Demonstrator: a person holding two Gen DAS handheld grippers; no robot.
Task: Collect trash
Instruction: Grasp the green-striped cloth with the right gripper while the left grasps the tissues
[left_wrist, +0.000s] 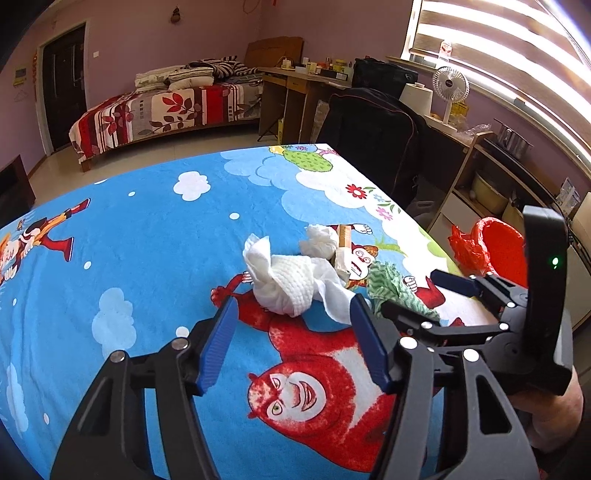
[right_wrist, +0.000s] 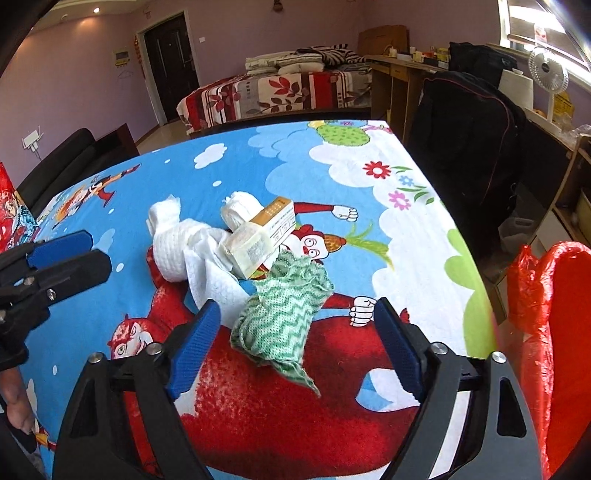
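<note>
A: Left tongs (left_wrist: 291, 314)?
B: Half spread, blue pads apart, gripping nothing. Crumpled white paper towel (left_wrist: 291, 280) just ahead of the tips, loose tail between them, on the cartoon-printed blue table cover (left_wrist: 155, 236).

A: Right tongs (right_wrist: 297, 325)?
B: Wide, empty. Green-and-white wavy woven cloth (right_wrist: 284, 314) lying between the pads, neither pad pressing it.

A: Beyond that?
B: Small orange-and-white cardboard box (right_wrist: 264, 232) past the cloth, leaning on the towel; second white wad (right_wrist: 236, 210) behind. Red plastic-lined bin (right_wrist: 554, 332) off to the right, beside the table edge.
</note>
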